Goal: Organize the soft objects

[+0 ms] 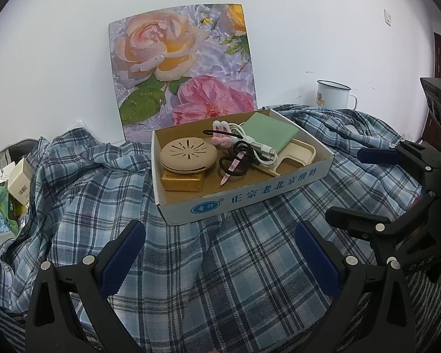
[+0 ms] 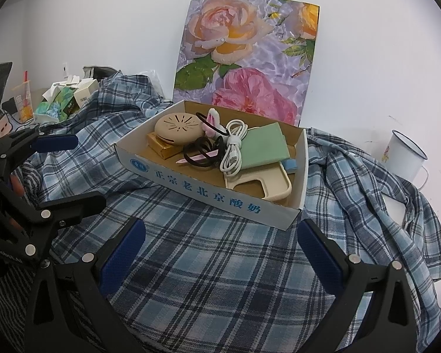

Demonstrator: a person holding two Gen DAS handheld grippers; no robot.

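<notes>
A blue plaid shirt (image 1: 235, 264) lies spread and rumpled over the surface; it also shows in the right wrist view (image 2: 220, 250). A shallow cardboard box (image 1: 250, 197) sits on it, holding a round beige case (image 1: 188, 153), black hair ties (image 1: 238, 161), a white cable (image 1: 258, 147), a green pad (image 1: 267, 131) and a beige phone case (image 1: 297, 158). The box also shows in the right wrist view (image 2: 208, 182). My left gripper (image 1: 220, 253) is open and empty above the shirt, in front of the box. My right gripper (image 2: 223, 250) is open and empty above the shirt, beside the left one.
A flower picture board (image 1: 185, 70) leans on the white wall behind the box. A white enamel mug (image 1: 333, 94) stands at the back right. Small cartons and packets (image 1: 11, 191) are piled at the left edge.
</notes>
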